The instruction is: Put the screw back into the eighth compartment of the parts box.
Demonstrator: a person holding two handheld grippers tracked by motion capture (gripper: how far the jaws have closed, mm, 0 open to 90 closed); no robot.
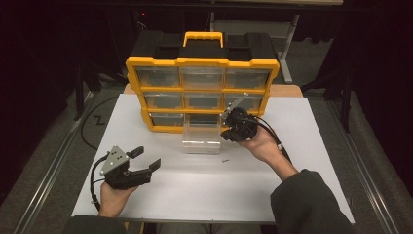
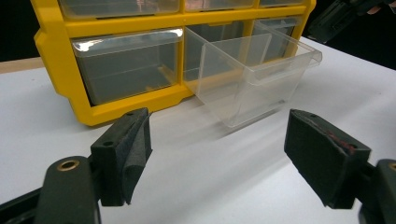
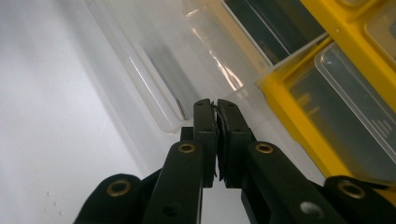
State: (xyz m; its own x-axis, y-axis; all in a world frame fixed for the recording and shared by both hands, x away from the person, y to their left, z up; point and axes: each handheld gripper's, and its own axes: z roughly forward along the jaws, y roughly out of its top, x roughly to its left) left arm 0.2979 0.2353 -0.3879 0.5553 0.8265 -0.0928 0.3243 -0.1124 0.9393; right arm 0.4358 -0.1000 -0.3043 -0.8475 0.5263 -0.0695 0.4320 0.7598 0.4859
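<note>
High view, organizer: yellow organizer [image 1: 202, 62] upper centre, on white table [image 1: 195, 190].
High view, drawer: clear drawer [image 1: 201, 139] pulled out of bottom row, centre of frame, resting on table.
High view, left gripper [image 1: 146, 161]: lower left, jaws spread wide, nothing between them.
High view, right gripper [image 1: 228, 127]: right of centre, at drawer's right edge.
High view, small dark piece [image 1: 225, 160]: on table just below drawer.
Left gripper view: clear drawer [image 2: 252, 74] upper centre-right, angled out of organizer [image 2: 51, 56]; jaws wide apart, empty.
Right gripper view: jaws pressed together at centre, nothing seen held; clear drawer [image 3: 154, 60] above, organizer [image 3: 299, 93] at right.
</note>
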